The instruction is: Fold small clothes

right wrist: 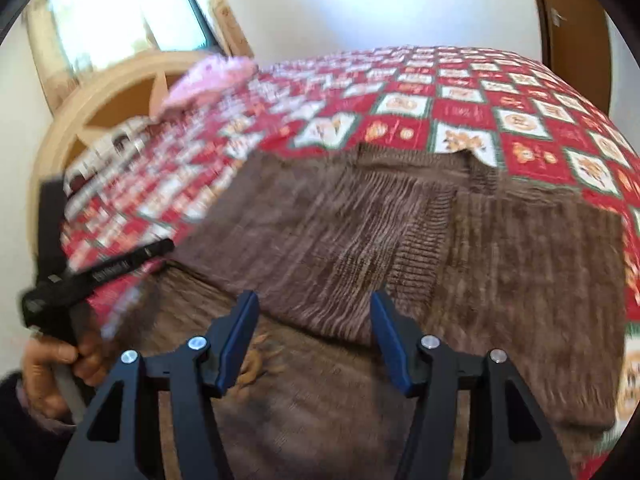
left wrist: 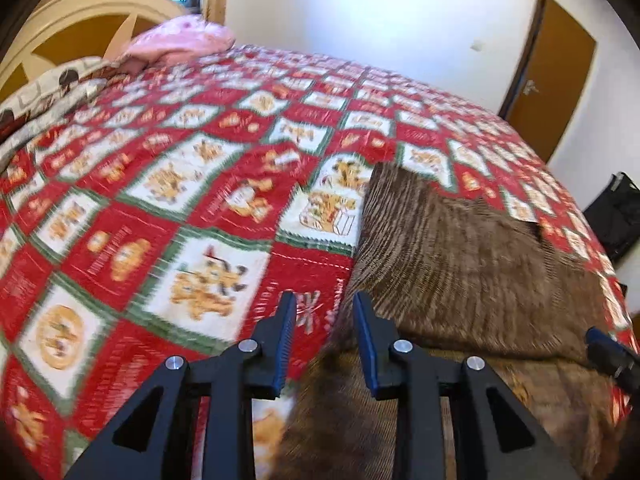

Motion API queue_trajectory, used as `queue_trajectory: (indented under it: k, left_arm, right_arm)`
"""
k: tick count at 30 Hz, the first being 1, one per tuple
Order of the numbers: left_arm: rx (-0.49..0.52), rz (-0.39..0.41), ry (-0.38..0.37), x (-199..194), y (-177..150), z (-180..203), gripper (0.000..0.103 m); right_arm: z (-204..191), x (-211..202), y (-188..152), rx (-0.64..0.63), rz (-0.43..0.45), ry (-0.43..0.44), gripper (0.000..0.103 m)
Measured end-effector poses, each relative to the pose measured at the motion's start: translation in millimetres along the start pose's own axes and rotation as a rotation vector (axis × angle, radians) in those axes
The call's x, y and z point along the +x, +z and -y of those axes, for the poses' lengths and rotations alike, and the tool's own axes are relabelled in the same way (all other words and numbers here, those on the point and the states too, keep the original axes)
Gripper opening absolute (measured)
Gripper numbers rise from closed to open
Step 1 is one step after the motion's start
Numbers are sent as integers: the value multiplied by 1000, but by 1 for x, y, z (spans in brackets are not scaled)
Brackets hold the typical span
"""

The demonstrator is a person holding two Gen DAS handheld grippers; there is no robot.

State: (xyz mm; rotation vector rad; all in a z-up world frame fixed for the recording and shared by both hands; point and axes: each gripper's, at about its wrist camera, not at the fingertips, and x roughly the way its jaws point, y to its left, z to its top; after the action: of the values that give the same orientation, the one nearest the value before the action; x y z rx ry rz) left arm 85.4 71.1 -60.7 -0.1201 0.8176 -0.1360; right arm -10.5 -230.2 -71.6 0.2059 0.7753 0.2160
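Note:
A brown knitted garment lies flat on the red patterned bedspread; a folded upper layer rests over its lower part. It fills the middle of the right wrist view. My left gripper is open and empty, hovering over the garment's left edge. My right gripper is open and empty above the fold's near edge. Its tip shows at the right edge of the left wrist view. The left gripper's body and the hand holding it show at the left of the right wrist view.
A pink pillow and a patterned pillow lie at the bed's head by a wooden headboard. A brown door stands at the right. A black object sits beyond the bed's right edge.

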Motion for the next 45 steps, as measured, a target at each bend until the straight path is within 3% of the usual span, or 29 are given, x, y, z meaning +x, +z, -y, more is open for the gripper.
queue_trajectory:
  k: [3,7,9,11,13,17,27,30,34,42,44,45]
  left_arm:
    - [57,55,-15,-34,-6,-12,31]
    - [205,106,-8,-71,-25,-17,35]
    - [232,104,-28,-85,-40,-22,55]
    - [223,77,-53,-94,-54,-31,62]
    - [215,60,-44,-100,-64,-40,62]
    - [162,60,63,-119,-82,-71,62]
    - [118,99,164,-160,-106,-135,62]
    - [90,99,151,-167,-112,-150,62]
    - [35,102,117,-172,-118,-168,62]
    - [48,116,102,-173,-118,-173,62]
    - [71,115,92,-172,-120,-170,62]
    - [81,115,88,-171,-120,-169,62]
  right_arm:
    - [6,-47,-13,73,26,-25,64]
    - [-3,-96,-37,94,38,-31,65]
    - [-12,-112,-49,79,43,-42,65]
    - [-28,-120,-61,55,26,-67,65]
    - [-47,-120,-71,24,8,-71,65]
    - [-90,-111,-92,-64,-46,-3,65]
    - [-212,-48,-157,-358,-187,169,62]
    - [-243,-35,-174,-462,-220,209,62]
    - [-272,-20,-195,-588,-241,198,62]
    - [-287,4,-217,-677,-278,156,61]
    - [-284,4,-215,-661,-273,167,57]
    - [-282,4,-214,-653,-268,164,49]
